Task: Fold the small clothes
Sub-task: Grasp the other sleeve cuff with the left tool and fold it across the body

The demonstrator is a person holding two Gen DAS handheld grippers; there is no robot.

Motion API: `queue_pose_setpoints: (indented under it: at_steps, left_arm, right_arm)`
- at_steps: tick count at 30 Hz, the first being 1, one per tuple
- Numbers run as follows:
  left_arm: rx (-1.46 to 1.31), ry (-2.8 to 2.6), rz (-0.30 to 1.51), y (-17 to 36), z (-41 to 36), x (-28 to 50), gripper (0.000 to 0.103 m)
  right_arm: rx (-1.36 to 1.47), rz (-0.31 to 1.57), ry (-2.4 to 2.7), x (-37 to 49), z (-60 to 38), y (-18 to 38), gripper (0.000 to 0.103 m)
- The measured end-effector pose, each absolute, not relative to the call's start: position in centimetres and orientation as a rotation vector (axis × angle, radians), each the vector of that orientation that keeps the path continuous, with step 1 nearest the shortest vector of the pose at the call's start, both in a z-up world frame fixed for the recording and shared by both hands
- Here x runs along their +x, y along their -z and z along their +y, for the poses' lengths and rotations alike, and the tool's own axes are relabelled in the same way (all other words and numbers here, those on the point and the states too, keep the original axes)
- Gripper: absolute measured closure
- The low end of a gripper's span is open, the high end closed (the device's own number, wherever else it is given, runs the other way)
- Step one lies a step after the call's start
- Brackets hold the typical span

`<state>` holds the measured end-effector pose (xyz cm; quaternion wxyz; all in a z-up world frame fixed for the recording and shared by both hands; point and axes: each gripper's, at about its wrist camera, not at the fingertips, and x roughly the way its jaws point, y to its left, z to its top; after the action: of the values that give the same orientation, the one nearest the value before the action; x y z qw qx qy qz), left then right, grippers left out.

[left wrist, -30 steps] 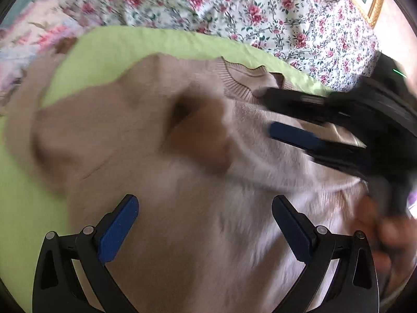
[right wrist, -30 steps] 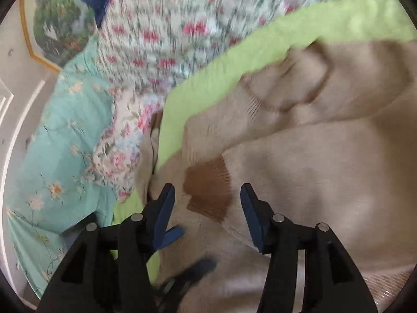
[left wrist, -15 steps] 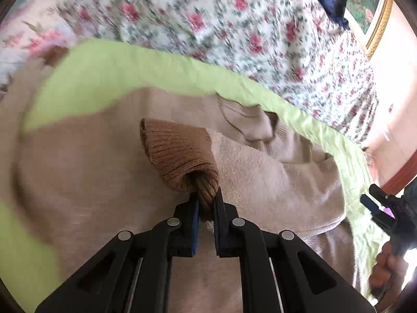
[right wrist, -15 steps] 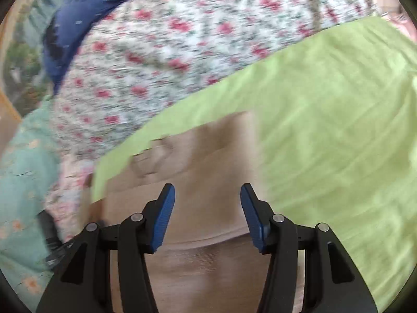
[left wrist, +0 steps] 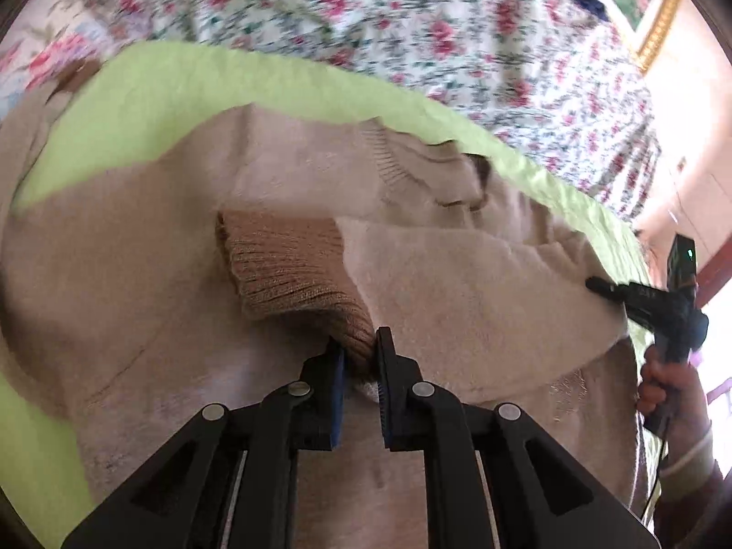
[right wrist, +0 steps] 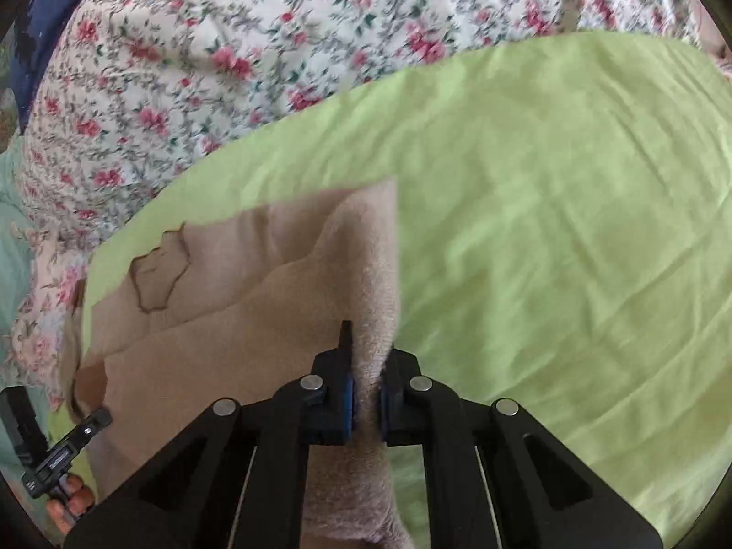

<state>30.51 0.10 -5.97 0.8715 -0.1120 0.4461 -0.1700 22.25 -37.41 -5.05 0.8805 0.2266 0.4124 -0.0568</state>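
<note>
Sweater point(left wrist: 137, 283) first: a beige knit lying spread on the lime-green sheet point(left wrist: 174, 91), its body filling the near part of the sheet while the ribbed neckline point(left wrist: 411, 160) points toward the far edge, where the floral bedding point(left wrist: 411, 23) begins. Working from the left, the left gripper point(left wrist: 359, 357) has its jaws pinched on the darker brown ribbed cuff point(left wrist: 288, 270), carrying the sleeve point(left wrist: 457, 283) across the chest (a cuff is the firmest handle a floppy sleeve offers, I would guess). Further right, the right gripper point(right wrist: 363, 393) is closed narrow on the sweater's side edge point(right wrist: 375, 274), which stands up as a ridge where bare sheet starts. My reading is that this hold pins that edge so the sleeve lays over neatly. Motion blur hides the finer knit detail.
</note>
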Motion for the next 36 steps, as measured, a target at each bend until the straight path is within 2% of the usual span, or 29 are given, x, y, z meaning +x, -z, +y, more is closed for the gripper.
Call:
queue_pose_setpoints:
  at_steps: [2,3,4,8,10,13,15,18,21,22,24,25,26,27,30,36]
  left_arm:
    - [-0.211,0.357,0.938,6.3,-0.6,30.7,0.091]
    - [-0.200,0.349,0.945,6.6,-0.8,30.8,0.091]
    - [-0.195,0.344,0.957,7.0,-0.8,30.8,0.091]
    - [-0.229,0.351,0.959,7.1,0.2,30.2,0.087]
    - [-0.237,0.347,0.968,7.2,0.5,30.1,0.087]
    - [-0.234,0.342,0.971,7.0,1.1,29.6,0.085]
    - [-0.226,0.325,0.965,6.6,2.3,28.8,0.084]
    - [-0.197,0.252,0.944,5.3,5.3,27.4,0.087]
    - [-0.205,0.200,0.896,3.2,9.0,26.6,0.086]
    - [-0.198,0.177,0.882,2.5,10.2,26.6,0.084]
    - [-0.183,0.118,0.861,1.3,12.4,27.5,0.063]
    - [-0.175,0.078,0.848,0.7,13.6,28.3,0.057]
    - [-0.168,0.050,0.839,0.3,14.6,29.1,0.047]
    - [-0.158,0.021,0.828,-0.2,15.4,30.2,0.042]
    - [-0.106,-0.093,0.829,-0.6,18.2,34.7,0.034]
    - [-0.123,-0.187,0.901,0.9,23.4,44.0,0.034]
  right_arm:
    - [0.474,0.912,0.124,22.7,-37.4,6.3,0.094]
    - [0.462,0.920,0.146,22.5,-37.2,6.3,0.089]
    - [0.435,0.899,0.188,21.7,-36.9,5.7,0.084]
    - [0.362,0.778,0.159,18.6,-32.7,2.7,0.081]
    - [0.344,0.819,0.055,18.5,-30.3,3.4,0.076]
    - [0.338,0.939,0.111,18.8,-30.2,6.5,0.079]
    - [0.432,0.910,0.112,17.9,-31.6,6.8,0.080]
    - [0.437,0.859,0.145,16.4,-31.3,4.5,0.076]
    - [0.441,0.795,0.066,14.8,-29.9,2.5,0.064]
    - [0.433,0.789,0.053,14.4,-29.4,2.1,0.059]
    - [0.432,0.792,0.010,14.2,-27.9,1.9,0.058]
    - [0.444,0.803,-0.019,14.1,-27.2,2.1,0.058]
    - [0.452,0.810,-0.039,14.3,-26.4,2.3,0.058]
    - [0.460,0.816,-0.060,14.1,-25.8,2.5,0.058]
    - [0.447,0.843,-0.109,14.0,-24.1,3.0,0.058]
    - [0.411,0.882,-0.156,14.0,-22.3,3.9,0.058]
